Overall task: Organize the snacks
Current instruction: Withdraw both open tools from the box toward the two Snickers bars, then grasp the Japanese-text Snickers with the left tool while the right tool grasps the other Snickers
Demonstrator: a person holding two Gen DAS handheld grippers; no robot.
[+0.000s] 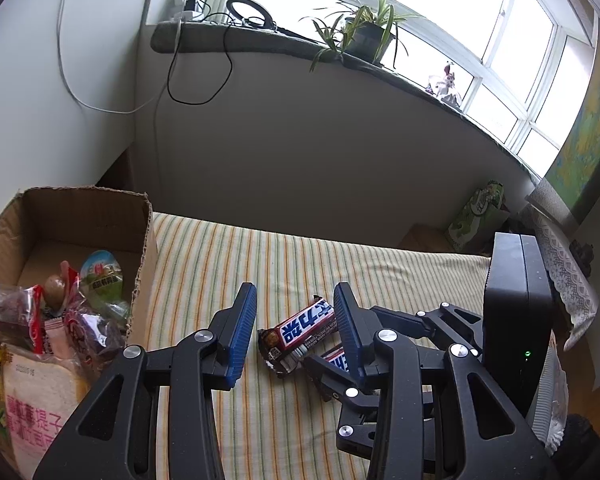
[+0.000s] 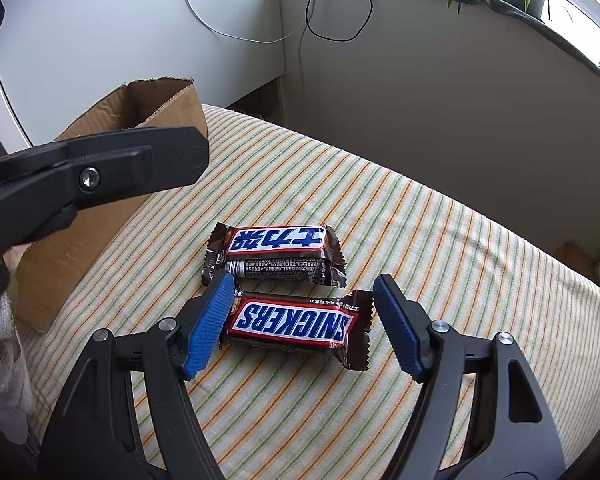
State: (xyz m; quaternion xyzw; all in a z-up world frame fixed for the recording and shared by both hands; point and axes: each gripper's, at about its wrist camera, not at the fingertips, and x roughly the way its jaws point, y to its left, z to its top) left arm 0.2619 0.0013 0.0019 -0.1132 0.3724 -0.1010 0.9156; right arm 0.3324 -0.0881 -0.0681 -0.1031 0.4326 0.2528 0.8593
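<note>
Your right tool (image 2: pixel 304 320) stands wide, its blue pads on either side of the nearer candy bar (image 2: pixel 294 325), the one that reads SNICKERS. The left pad (image 2: pixel 208 326) sits at the wrapper's crimped end, perhaps touching it; the right pad is clear of the other end, so nothing is gripped. That bar lies flat on the striped cloth (image 2: pixel 440 240) covering the counter.

Just beyond it, almost touching, lies the second candy bar (image 2: pixel 276 254), also flat, its blue lettering upside down to you.

Your left tool (image 1: pixel 296 320) hangs above the cloth with its jaws narrow and empty; the second bar shows in the gap between its pads, lying further off. From the right wrist view, only one black finger of it shows, left of the two bars.

Left of the bars, at the cloth's edge, stands an open cardboard box (image 1: pixel 140 240). It already holds several snack packets (image 1: pixel 52 320), a bagged slice of bread among them.

Behind the counter, a windowsill carries a potted plant (image 1: pixel 364 36).
</note>
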